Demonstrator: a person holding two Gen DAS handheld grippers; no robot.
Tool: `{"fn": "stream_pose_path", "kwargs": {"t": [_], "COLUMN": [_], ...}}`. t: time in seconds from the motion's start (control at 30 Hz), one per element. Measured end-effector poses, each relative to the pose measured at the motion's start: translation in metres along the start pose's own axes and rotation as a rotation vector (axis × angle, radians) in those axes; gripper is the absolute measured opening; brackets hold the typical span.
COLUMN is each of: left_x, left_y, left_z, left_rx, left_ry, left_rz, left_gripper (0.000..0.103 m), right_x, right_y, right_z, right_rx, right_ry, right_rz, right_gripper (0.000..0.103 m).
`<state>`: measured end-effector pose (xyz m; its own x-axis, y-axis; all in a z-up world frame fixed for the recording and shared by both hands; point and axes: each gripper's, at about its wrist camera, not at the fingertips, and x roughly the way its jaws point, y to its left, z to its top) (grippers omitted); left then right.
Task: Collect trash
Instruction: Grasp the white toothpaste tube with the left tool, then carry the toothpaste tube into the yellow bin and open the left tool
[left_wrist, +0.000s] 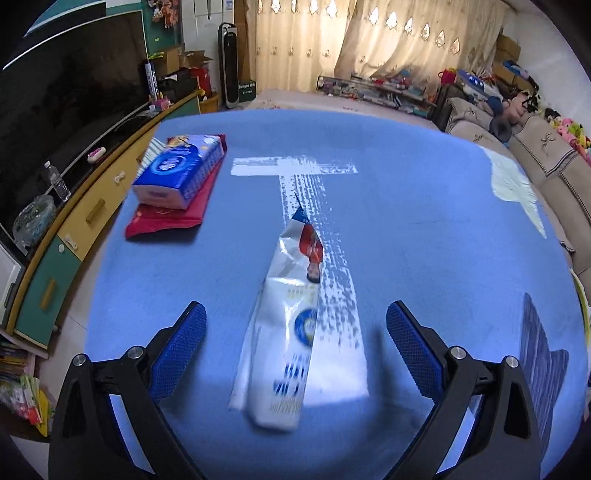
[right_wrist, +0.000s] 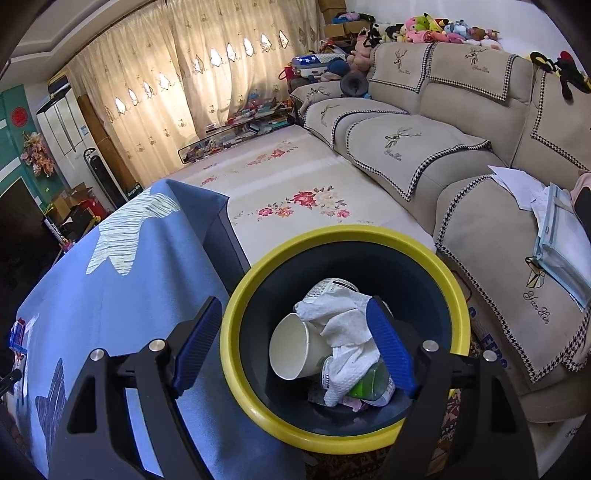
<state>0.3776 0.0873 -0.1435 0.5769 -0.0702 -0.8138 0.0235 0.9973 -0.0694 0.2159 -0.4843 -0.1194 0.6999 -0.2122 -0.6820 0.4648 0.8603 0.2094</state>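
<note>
Right up close, the left gripper (left_wrist: 295, 339) hangs over the table, blue-padded jaws spread wide, and the long white wrapper (left_wrist: 291, 332) lies flat between them, touching neither pad. The wrapper is a torn-open packet with blue print near its close end and a red picture toward its far tip; it runs lengthwise from the near edge toward the middle of the table, lying partly on the stem of a white T-shaped mark (left_wrist: 295, 166) in the blue tablecloth (left_wrist: 424, 221). Nothing is gripped here.

Toward the table's far left corner sits a blue pack of tissues (left_wrist: 181, 170), stacked on a flat red packet (left_wrist: 173, 214), well apart from the wrapper. Beyond the left edge runs a low cabinet (left_wrist: 85, 221) with a dark television (left_wrist: 66, 96) on it.

Over to the other side: the right gripper (right_wrist: 291, 347) is poised above the yellow-rimmed bin (right_wrist: 236, 314), which stands on the floor just beside the table's edge. Its jaws are wide apart and empty, the left finger over the rim, the right finger over the bin's dark inside. Down in the bin lie a white paper cup (right_wrist: 291, 347) on its side, a crumpled white tissue (right_wrist: 343, 332) draped over it, and a green-and-white container (right_wrist: 369, 384) partly hidden underneath. Beyond the bin there is a beige sofa (right_wrist: 424, 147), with soft toys (right_wrist: 436, 27) lined along its back, and a flowered floor covering (right_wrist: 295, 184).
</note>
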Motion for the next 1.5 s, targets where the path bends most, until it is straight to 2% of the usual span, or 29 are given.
{"fn": "stream_pose_path", "kwargs": {"t": [0.13, 0.3, 0.37, 0.4, 0.47, 0.57, 0.83, 1.03, 1.23, 1.5], "left_x": [0.010, 0.015, 0.014, 0.014, 0.012, 0.010, -0.011, -0.053, -0.087, -0.115], "left_y": [-0.005, -0.009, -0.010, -0.010, -0.010, -0.008, -0.023, -0.071, -0.146, -0.281], "left_z": [0.008, 0.014, 0.014, 0.015, 0.015, 0.012, -0.005, -0.018, -0.020, -0.020], "left_rx": [0.011, 0.019, 0.021, 0.020, 0.015, 0.012, 0.030, 0.107, 0.220, 0.429], "left_ry": [-0.006, -0.012, -0.020, -0.022, -0.026, -0.034, -0.034, -0.080, -0.109, -0.111], "left_rz": [0.022, 0.064, 0.074, 0.074, 0.077, 0.078, 0.042, -0.038, -0.155, -0.322], "left_gripper": [0.089, 0.073, 0.061, 0.058, 0.043, 0.033, 0.028, 0.028, 0.028, 0.028], "right_x": [0.002, 0.006, 0.006, 0.006, 0.005, 0.003, -0.005, -0.013, -0.022, -0.046], "right_y": [-0.002, -0.004, -0.005, -0.005, -0.005, -0.008, -0.023, -0.036, -0.053, -0.086], "right_z": [0.000, -0.002, -0.002, -0.002, -0.003, -0.002, -0.003, -0.006, -0.012, -0.026], "right_rx": [0.003, 0.008, 0.010, 0.012, 0.014, 0.017, 0.042, 0.057, 0.071, 0.058], "right_ry": [0.005, 0.014, 0.016, 0.016, 0.016, 0.010, 0.000, -0.011, -0.011, -0.013], "right_rz": [-0.002, 0.000, 0.004, 0.007, 0.012, 0.022, 0.033, 0.043, 0.050, 0.041], "right_gripper": [0.076, 0.076, 0.076, 0.076, 0.076, 0.076, 0.076, 0.076, 0.076, 0.076]}}
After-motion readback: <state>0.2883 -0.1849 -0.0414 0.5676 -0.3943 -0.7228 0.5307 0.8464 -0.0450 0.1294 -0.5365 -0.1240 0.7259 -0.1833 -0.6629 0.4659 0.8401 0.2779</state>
